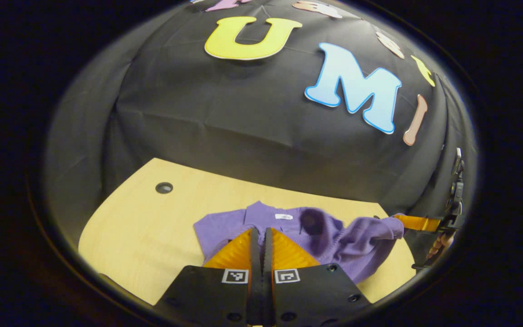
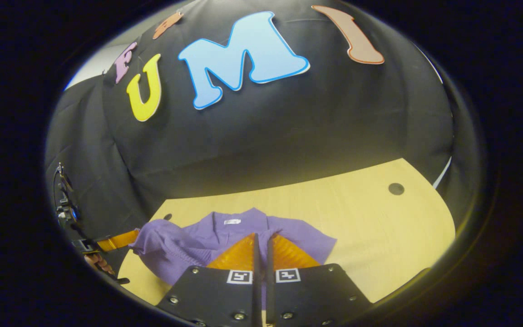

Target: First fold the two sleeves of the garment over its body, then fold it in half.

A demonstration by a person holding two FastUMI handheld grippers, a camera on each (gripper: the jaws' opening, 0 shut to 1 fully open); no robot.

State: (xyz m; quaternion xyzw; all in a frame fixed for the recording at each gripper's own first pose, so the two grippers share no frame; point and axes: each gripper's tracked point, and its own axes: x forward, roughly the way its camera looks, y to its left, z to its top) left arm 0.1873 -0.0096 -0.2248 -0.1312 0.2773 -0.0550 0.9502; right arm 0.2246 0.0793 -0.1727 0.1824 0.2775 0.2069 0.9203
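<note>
Nearest in the left gripper view, left gripper (image 1: 261, 232) with orange fingers drawn narrow, almost together, low over the near part of the purple knitted garment (image 1: 288, 231); whether any cloth is pinched between them cannot be told. Same in the right gripper view: right gripper (image 2: 261, 238) narrow, tips down at the purple cloth, grasp unclear from here. In the left gripper view, at the right edge, the other gripper's orange finger (image 1: 418, 222) touching a lifted, bunched sleeve end (image 1: 388, 225), apparently holding it up and clear of the worktop. Matching sight in the right gripper view at the left edge: orange finger (image 2: 116, 240) against a raised fold of cloth (image 2: 152, 240).

Just beyond, garment lying near the front edge of the pale wooden worktop (image 1: 143, 227), collar and small white label (image 1: 284, 216) pointing away toward the booth wall. Body rumpled, not flat.

As a judgement: task early, sleeve folding under way, neither sleeve clearly laid flat over the body, half fold not yet done.

Farther off, a dark round hole (image 1: 164, 187) in the worktop, then black cloth wall (image 1: 243, 122)
</note>
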